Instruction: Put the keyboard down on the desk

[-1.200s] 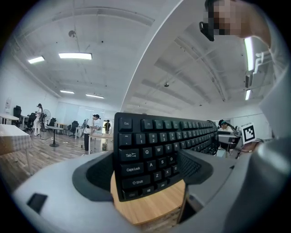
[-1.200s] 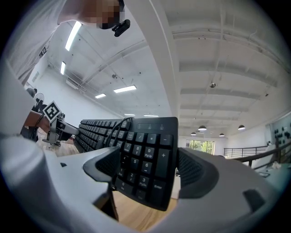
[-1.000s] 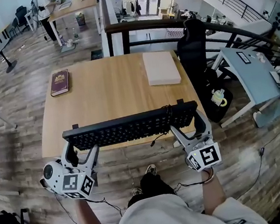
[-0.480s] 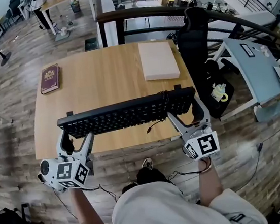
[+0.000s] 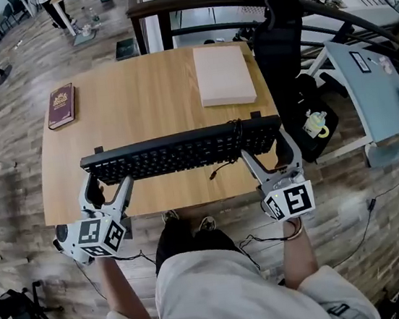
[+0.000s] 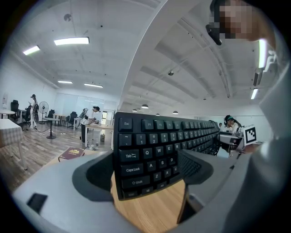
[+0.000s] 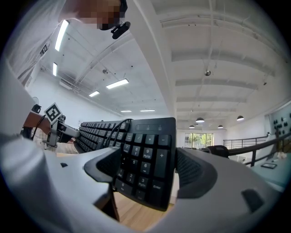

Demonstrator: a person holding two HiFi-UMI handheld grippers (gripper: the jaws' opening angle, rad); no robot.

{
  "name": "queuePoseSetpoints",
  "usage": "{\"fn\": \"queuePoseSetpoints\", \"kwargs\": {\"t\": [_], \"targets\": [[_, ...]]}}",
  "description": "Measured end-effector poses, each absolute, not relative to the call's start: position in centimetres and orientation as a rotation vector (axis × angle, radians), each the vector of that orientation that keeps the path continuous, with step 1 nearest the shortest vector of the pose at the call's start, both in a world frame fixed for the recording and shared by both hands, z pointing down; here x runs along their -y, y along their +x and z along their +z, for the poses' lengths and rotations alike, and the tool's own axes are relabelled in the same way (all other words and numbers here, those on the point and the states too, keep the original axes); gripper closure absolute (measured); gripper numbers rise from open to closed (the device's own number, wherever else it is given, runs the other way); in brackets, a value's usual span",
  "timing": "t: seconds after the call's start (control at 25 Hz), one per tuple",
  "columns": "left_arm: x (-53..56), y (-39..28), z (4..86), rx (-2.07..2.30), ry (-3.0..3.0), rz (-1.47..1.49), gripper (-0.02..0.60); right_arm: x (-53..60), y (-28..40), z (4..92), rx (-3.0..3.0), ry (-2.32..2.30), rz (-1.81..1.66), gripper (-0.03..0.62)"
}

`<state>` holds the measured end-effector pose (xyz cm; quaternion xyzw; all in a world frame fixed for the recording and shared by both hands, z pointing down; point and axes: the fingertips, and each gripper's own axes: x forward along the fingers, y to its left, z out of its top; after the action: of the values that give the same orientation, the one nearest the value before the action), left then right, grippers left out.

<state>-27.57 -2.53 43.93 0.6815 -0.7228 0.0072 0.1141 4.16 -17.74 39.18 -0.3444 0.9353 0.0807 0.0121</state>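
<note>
- The keyboard [image 5: 180, 152] hung between the two tongs over the near part of the desk [image 5: 147, 96], long side across, its key face turned up toward the person.
- The left tongs [image 5: 106, 183] had its jaws closed onto the keyboard's left end, around the Esc, Tab and Shift keys, with one jaw on each side of the board.
- The right tongs [image 5: 270, 154] clamped the opposite end in the same way, its jaws pressed against the number pad.
- Whether the keyboard's lower edge touched the wood could not be told; the gripper views showed bare desktop just below it.
- A black cable [image 5: 224, 168] looped off the keyboard near the right tongs and dangled between the two tongs.
- Well ahead of the left tongs, a dark red book [image 5: 60, 105] lay flat by the desk's far left corner.
- Well ahead of the right tongs, a pale flat pad [image 5: 224, 74] lay near the far edge.
- Beyond the right tongs, off the desk's right side, stood a black chair [image 5: 277, 28], and farther right a grey-blue table [image 5: 369, 89].
</note>
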Motion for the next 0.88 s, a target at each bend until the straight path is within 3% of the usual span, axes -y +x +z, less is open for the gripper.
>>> {"fn": "queuePoseSetpoints", "kwargs": {"t": [0.88], "targets": [[9.4,-27.8,51.7,1.966,1.912,0.189,0.144,24.9,4.1,49.0,-3.050,-1.161,-0.069,0.217]]}}
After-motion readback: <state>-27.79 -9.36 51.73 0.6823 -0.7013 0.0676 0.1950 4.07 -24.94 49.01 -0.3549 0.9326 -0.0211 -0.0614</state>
